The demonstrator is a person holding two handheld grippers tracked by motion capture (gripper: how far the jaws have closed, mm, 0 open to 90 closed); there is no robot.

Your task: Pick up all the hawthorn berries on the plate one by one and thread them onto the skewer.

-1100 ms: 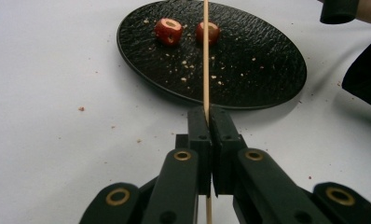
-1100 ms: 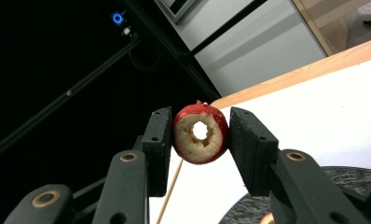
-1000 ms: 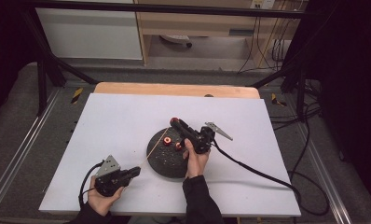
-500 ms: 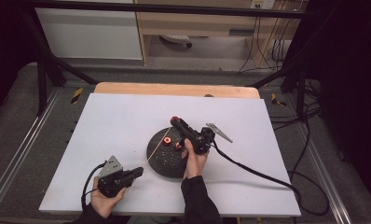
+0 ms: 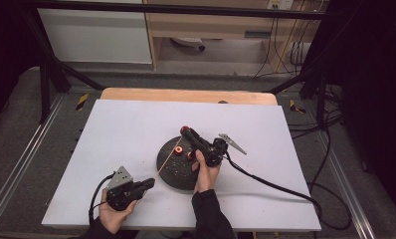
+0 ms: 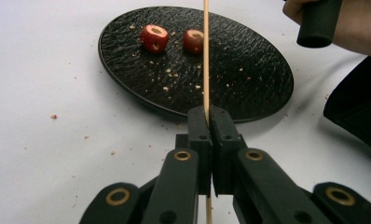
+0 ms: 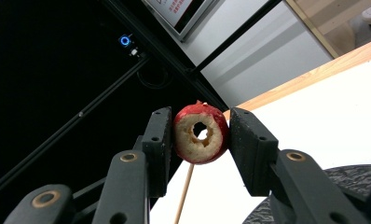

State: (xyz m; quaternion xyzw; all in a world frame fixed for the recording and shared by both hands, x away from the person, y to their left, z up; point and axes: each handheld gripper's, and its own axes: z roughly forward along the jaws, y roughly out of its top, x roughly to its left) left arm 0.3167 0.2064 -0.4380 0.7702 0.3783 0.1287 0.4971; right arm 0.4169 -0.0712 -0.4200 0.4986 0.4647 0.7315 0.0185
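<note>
moved: nothing | right tongs [image 7: 198, 140] grip cored fruit [image 7: 201, 133] | left tongs [image 6: 210, 122] pinch skewer [image 6: 205, 56]

- Dark round plate [image 5: 172, 172] at table centre.
- Right gripper [image 5: 186, 131] over the plate's 1 o'clock edge, gripping a red piece [image 5: 185, 130].
- Left gripper [image 5: 150, 182] at the plate's 8 o'clock, holding a thin stick [image 5: 162, 166].
</note>
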